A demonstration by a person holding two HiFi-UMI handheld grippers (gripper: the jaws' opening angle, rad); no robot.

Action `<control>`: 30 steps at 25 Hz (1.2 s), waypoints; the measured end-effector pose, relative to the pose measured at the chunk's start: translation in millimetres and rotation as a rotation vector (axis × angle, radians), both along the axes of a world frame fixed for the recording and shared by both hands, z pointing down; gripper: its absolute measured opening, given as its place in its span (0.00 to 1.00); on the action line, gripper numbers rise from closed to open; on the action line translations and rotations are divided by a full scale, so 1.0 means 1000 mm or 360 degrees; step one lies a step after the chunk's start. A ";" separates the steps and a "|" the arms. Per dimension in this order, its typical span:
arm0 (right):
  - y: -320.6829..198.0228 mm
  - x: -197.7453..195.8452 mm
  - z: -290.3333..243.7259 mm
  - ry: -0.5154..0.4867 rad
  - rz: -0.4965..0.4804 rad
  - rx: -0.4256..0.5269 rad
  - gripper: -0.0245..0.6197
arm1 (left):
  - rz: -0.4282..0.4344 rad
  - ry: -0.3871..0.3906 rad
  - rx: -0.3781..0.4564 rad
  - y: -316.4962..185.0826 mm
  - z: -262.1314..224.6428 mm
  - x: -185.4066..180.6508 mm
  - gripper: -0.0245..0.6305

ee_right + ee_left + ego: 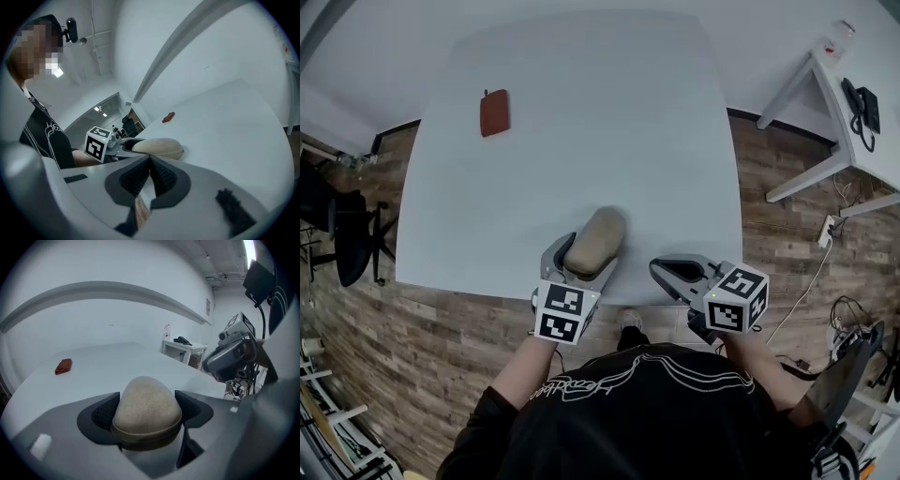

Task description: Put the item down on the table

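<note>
Closest to the head camera is the person's black shirt [647, 412], filling the bottom of the frame, with both forearms reaching out from it. Just past it, at lower centre, the left gripper [586, 247] has its jaws spread wide, and the pads press on both flanks of a tan oblong case [595, 236]. The right gripper [666, 274] sits just to the right of it, jaws pressed together with nothing between them, so it looks idle.

The case hangs over the near edge of the white table [581, 112]. Its long axis runs away from the person and slightly toward the upper right, in line with the jaws, and its far end sticks out past the fingertips. Since it is already above the tabletop, I judge that putting it down calls only for lowering it and opening the jaws, with no reach.

Only the left gripper view shows both pads against the case and its darker band. The right gripper view gives its side profile, lying low and flat by the surface with a shadow beside it. I cannot tell whether it touches.

Well apart, at upper left, a red-brown pouch [494, 112] lies on the table.
</note>
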State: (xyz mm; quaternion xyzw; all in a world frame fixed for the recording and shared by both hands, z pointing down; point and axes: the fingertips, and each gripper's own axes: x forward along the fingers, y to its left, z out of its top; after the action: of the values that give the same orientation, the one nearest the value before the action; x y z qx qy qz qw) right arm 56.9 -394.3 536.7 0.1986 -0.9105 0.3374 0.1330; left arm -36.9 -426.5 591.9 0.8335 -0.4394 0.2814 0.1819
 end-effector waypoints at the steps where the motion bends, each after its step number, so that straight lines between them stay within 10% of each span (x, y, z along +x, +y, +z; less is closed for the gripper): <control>1: -0.001 0.000 0.002 -0.0003 0.0001 -0.0009 0.05 | 0.0006 -0.0027 -0.0001 0.000 0.005 -0.002 0.61; 19: 0.034 0.026 -0.004 -0.0001 0.0130 -0.0022 0.05 | 0.0101 -0.0276 -0.0169 0.014 0.073 -0.009 0.71; 30: 0.113 0.008 -0.069 -0.0038 0.0103 0.0234 0.05 | 0.0017 0.0154 0.0038 0.086 -0.052 -0.010 0.73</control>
State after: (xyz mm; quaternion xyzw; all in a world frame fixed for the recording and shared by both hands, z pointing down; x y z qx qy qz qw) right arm 65.4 -281.0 467.2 0.2331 -0.9274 0.2761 0.0962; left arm -46.7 -340.7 540.1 0.8506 -0.4289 0.2365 0.1913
